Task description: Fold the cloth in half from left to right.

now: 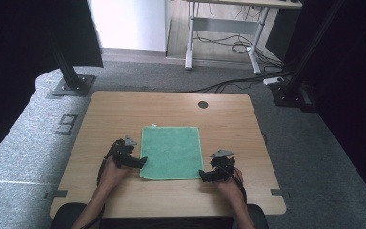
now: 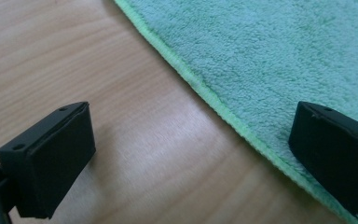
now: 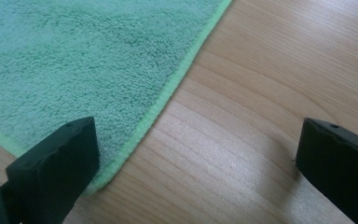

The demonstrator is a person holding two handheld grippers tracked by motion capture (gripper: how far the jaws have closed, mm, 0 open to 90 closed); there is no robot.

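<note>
A green towel [image 1: 171, 151] lies flat and unfolded in the middle of the wooden table [image 1: 105, 114]. My left gripper [image 1: 142, 162] is at the towel's near left corner, open, with one jaw over the bare wood and the other over the towel's edge [image 2: 223, 109]. My right gripper [image 1: 203, 175] is at the near right corner, open, straddling the towel's hem [image 3: 163, 100] in the same way. Nothing is held between either pair of jaws.
A round cable hole [image 1: 203, 104] sits near the table's far edge. Grey carpet surrounds the table, with a black stand base [image 1: 71, 86] at the far left, cables and a desk frame [image 1: 224, 43] beyond.
</note>
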